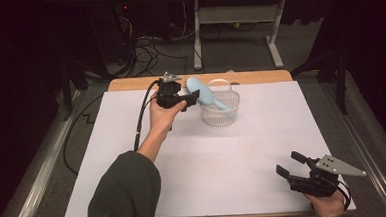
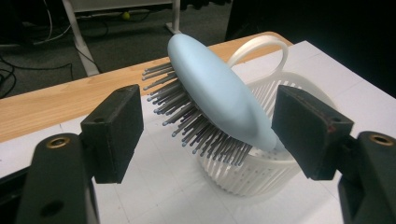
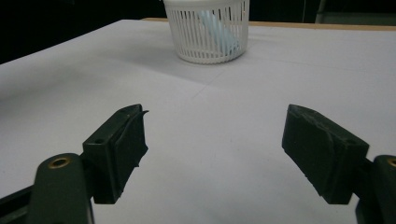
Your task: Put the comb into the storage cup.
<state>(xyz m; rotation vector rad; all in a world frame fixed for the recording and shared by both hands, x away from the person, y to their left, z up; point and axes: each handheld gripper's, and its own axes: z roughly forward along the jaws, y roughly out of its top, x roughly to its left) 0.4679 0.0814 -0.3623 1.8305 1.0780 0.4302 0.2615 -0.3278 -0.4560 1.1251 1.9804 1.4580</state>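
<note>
Table (image 1: 259,77) wood, white sheet (image 1: 233,156) | floor cables (image 1: 148,48) | room dark

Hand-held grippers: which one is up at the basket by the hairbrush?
The left hand-held gripper, open beside the hairbrush leaning in the basket. The right hand-held gripper waits at the near table edge.

Hairbrush (image 2: 219,100) handle: hidden inside basket (image 2: 261,177) | contact with left gripper's (image 2: 210,135) right pad: apparently none, overlap unclear | right hand (image 1: 330,207): cut by frame edge

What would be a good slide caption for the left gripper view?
Open hand-held gripper facing a light blue hairbrush propped handle-down in a white slotted basket.
</note>
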